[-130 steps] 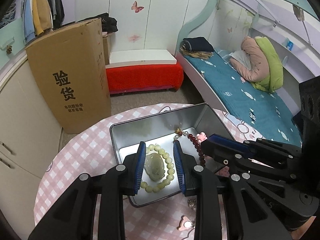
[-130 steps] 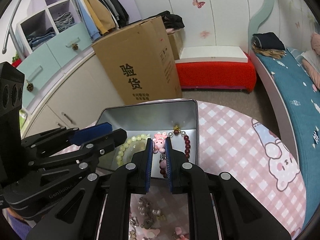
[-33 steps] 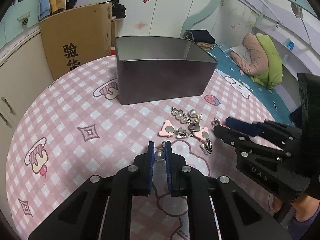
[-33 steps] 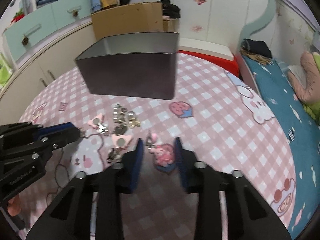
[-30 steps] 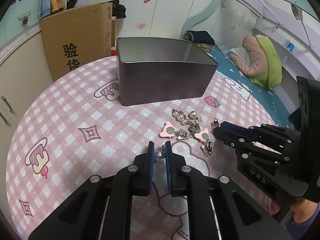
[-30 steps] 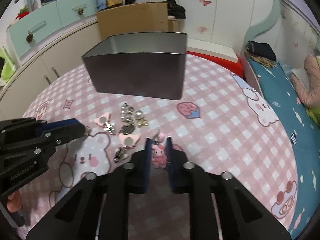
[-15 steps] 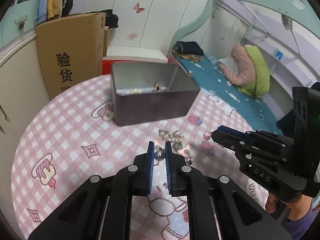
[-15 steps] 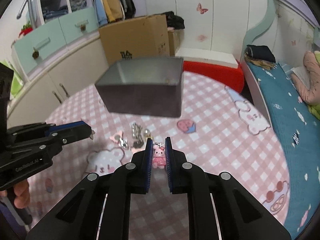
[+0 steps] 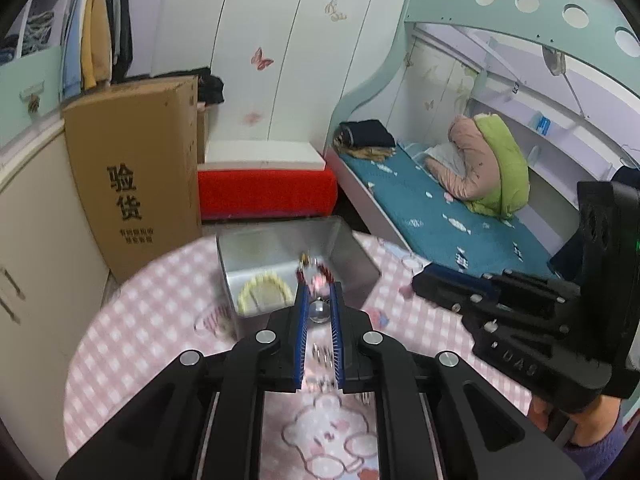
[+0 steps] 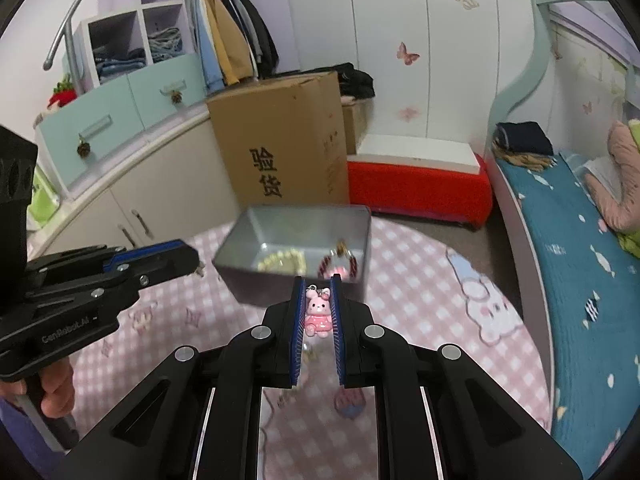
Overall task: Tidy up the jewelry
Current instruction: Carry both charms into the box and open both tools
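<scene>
Each of the 2 fisheye views looks forward and downward along its own gripper's fingers, from above a pink checked table [image 9: 132, 344]. Both share the metal tin [image 9: 280, 248] [image 10: 280, 228], the cardboard box [image 9: 136, 176] [image 10: 280, 140] and the bed (each also catches the other gripper at its edge).

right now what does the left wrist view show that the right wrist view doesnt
Only the left wrist view shows the left gripper shut on a small round pearl bead. Only the right wrist view shows the right gripper shut on a pink bunny charm. Both show the grey metal tin on the pink checked tablecloth, holding a pale green bead bracelet.
</scene>
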